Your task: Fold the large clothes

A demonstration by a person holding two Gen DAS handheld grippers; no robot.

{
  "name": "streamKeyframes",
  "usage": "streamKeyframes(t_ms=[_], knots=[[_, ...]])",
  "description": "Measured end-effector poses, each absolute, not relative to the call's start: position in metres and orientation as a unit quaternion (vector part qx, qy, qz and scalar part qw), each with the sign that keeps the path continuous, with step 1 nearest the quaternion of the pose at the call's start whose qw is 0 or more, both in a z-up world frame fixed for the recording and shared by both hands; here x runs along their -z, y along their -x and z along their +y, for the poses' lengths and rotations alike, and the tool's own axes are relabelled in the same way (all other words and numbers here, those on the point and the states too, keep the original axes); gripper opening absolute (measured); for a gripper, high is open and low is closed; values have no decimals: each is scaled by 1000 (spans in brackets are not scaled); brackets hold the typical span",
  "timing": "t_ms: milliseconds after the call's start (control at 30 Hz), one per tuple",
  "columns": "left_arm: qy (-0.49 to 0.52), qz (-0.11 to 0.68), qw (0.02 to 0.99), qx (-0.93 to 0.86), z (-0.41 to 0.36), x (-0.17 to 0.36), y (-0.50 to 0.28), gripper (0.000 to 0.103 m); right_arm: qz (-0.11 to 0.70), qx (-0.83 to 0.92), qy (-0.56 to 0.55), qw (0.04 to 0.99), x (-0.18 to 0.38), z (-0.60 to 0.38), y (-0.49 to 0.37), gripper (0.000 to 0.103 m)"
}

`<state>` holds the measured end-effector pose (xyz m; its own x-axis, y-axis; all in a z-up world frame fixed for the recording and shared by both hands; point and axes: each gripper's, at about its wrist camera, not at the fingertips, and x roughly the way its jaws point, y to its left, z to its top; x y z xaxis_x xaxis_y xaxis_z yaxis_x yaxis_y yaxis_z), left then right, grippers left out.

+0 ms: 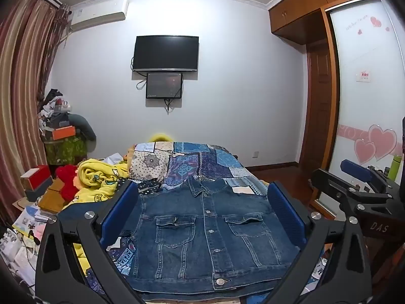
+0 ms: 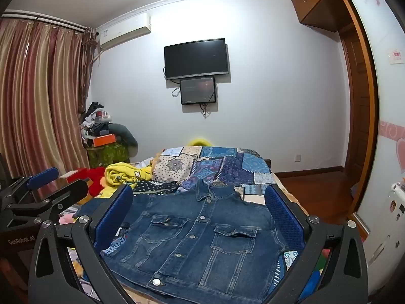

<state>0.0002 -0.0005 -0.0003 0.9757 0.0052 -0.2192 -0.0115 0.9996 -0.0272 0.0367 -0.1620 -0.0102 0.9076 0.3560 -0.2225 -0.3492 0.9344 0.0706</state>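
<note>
Starting the Fold of the Denim Jacket

The denim jacket (image 1: 202, 230) is spread front-up and buttoned on the patchwork bedspread (image 1: 200, 162), collar toward the far wall. Left gripper (image 1: 202, 217) and right gripper (image 2: 200, 217) are held above its hem, jaws spread wide, nothing gripped. Each side edge is best pinched near the shoulder and folded inward. Beyond the jacket's collar, bare bedspread is left; beside its left sleeve, a yellow blanket (image 1: 101, 179) crowds the bed.

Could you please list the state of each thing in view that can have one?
Denim jacket: flat on the bed, front up, buttoned, unfolded.
Left gripper: open, empty.
Right gripper: open, empty.
Television: off.
Yellow blanket: crumpled.
</note>
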Motion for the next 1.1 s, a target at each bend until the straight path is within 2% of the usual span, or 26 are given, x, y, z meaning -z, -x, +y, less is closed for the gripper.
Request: streamKeyframes(t_ms=[1100], knots=[[30, 126, 992, -6, 3, 4, -14, 103, 125, -177, -18, 976, 18, -162, -43, 103]])
